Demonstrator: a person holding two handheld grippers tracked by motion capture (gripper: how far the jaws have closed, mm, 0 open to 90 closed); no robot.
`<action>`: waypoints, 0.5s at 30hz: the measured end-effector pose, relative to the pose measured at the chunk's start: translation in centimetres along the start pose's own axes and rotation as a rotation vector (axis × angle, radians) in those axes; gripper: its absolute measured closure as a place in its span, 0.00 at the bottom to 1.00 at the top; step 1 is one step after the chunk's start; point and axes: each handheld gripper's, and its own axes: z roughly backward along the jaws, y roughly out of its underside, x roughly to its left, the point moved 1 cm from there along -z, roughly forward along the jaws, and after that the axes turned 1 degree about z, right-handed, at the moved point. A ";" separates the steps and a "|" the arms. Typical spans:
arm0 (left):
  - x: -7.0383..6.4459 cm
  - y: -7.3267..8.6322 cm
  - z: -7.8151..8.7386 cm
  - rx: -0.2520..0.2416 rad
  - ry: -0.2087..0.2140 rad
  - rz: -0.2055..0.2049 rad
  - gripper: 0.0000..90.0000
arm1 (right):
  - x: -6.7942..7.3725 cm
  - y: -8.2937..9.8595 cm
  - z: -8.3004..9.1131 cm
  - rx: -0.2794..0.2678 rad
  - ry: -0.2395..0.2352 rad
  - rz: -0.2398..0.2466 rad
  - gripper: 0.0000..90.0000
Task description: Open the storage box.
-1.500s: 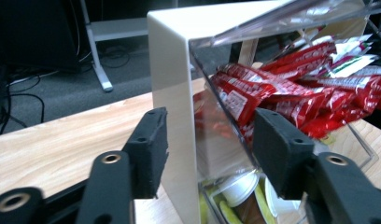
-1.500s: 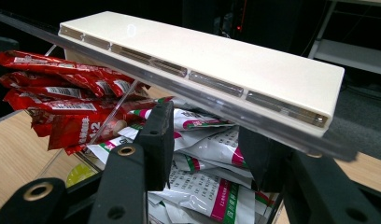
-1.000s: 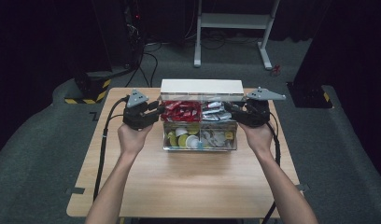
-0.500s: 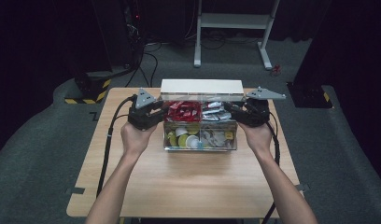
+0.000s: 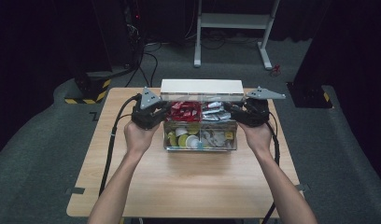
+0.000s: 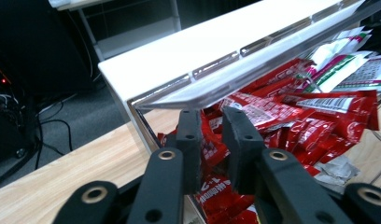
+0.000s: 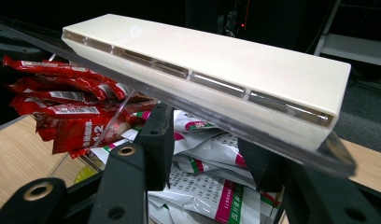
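A clear plastic box (image 5: 200, 147) stands mid-table with its white-topped lid (image 5: 200, 87) raised at the back. Red packets (image 5: 185, 111) fill its rear left compartment and white-and-silver packets (image 5: 213, 112) the rear right. My left gripper (image 5: 163, 112) is at the box's left end. Its jaws (image 6: 212, 112) stand a narrow gap apart just below the lid's clear edge (image 6: 198, 95), with red packets (image 6: 291, 121) behind. My right gripper (image 5: 233, 112) is at the right end. It (image 7: 205, 140) is wide open under the lid (image 7: 207, 60), above the white packets (image 7: 202, 186).
Round yellow and white pieces (image 5: 186, 139) lie in the box's front compartments. The wooden table (image 5: 188, 186) has bare room in front of the box. Cables (image 5: 111, 140) trail off the left side. A white table frame (image 5: 235, 21) stands on the floor behind.
My left gripper has shifted a little to the right, closer to the box's left end. The right gripper and the lid have stayed put.
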 end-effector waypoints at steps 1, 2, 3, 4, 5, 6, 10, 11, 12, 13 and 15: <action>0.0 0.0 0.0 0.000 0.001 -0.001 0.88 | 0.0 0.0 0.0 0.000 0.000 0.001 0.62; 0.0 0.0 0.1 0.002 0.002 -0.003 0.89 | 0.0 0.0 0.0 -0.001 -0.001 0.001 0.62; 0.0 0.0 0.1 0.003 0.002 -0.003 0.90 | 0.0 0.0 0.0 -0.004 -0.002 0.001 0.62; 0.0 0.0 0.1 0.006 0.003 -0.002 0.90 | 0.0 0.0 0.0 -0.004 -0.001 0.000 0.62; 0.0 0.0 0.1 0.007 0.004 -0.003 0.91 | 0.0 0.0 0.0 -0.004 -0.001 -0.003 0.62; 0.0 0.0 0.1 0.007 0.005 -0.003 0.92 | 0.0 0.0 0.0 -0.003 -0.001 -0.002 0.62; 0.1 0.1 0.0 0.006 0.010 0.006 0.93 | 0.0 0.0 0.0 -0.002 0.001 -0.002 0.62; 0.1 0.1 0.0 0.007 0.010 0.008 0.92 | 0.0 0.0 0.0 -0.002 0.001 -0.001 0.62; 0.1 0.1 0.0 0.009 0.010 0.009 0.92 | 0.0 0.0 0.0 -0.001 0.002 -0.001 0.62; 0.2 0.1 0.0 0.015 0.012 0.009 0.89 | 0.0 0.0 0.0 -0.002 0.003 0.000 0.62; 0.2 0.2 -0.2 0.022 0.005 0.007 0.82 | 0.0 0.0 0.0 -0.002 0.001 -0.002 0.62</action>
